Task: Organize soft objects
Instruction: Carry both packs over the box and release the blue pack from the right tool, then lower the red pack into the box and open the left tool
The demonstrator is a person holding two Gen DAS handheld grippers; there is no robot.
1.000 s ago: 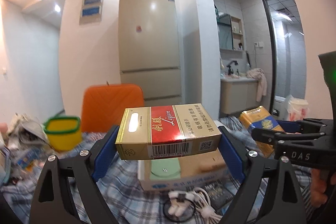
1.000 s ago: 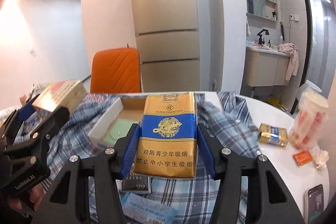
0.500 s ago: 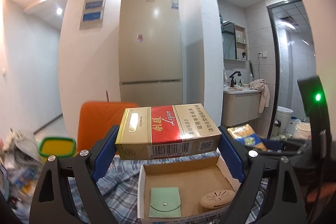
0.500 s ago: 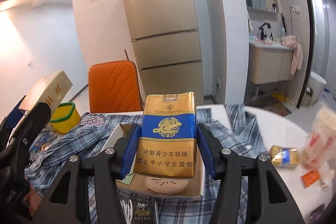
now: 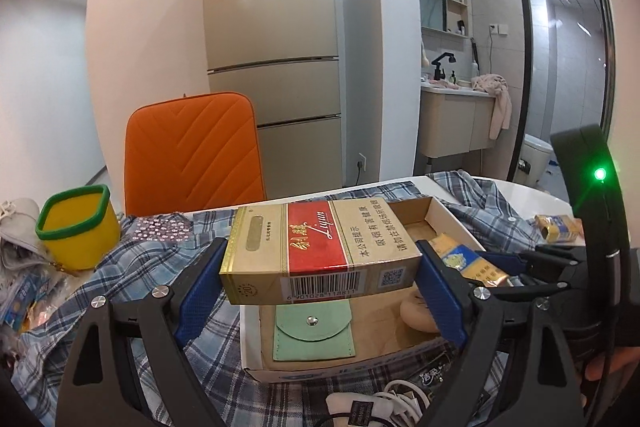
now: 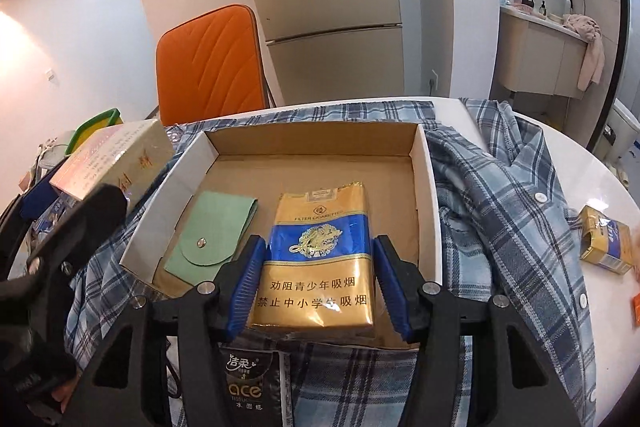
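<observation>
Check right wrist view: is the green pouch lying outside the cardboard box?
No. The green pouch lies flat inside the cardboard box, on its floor by the left wall.

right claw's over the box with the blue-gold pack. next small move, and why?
Probably lower the right claw a little and set the blue-and-gold soft pack on the bare floor of the cardboard box, then open. The pack is gripped over the box's open middle, with the green pouch off to its left, so that spot looks free. The left claw holds its red-and-gold pack alongside.
</observation>
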